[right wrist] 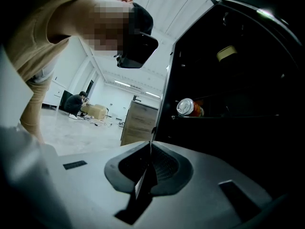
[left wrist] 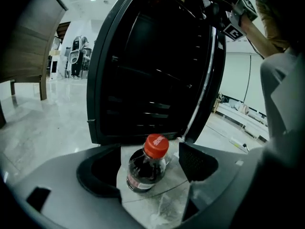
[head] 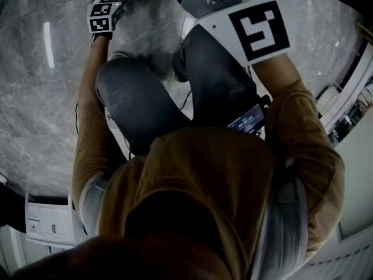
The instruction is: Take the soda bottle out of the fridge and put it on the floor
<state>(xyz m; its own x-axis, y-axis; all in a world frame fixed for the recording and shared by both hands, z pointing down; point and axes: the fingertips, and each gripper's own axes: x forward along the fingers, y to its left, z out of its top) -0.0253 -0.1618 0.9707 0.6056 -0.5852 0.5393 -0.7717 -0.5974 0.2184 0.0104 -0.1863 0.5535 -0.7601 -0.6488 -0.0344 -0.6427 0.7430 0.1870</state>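
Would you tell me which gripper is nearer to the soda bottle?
Left. The left gripper, jaws open, straddles the soda bottle on the floor; the right gripper, jaws shut, is up at the fridge.

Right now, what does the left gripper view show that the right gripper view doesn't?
Only the left gripper view: the soda bottle on the floor between the open left tongs. Only the right gripper view: a can lying on a shelf, and a person seated far off. Both: the black fridge and the floor.
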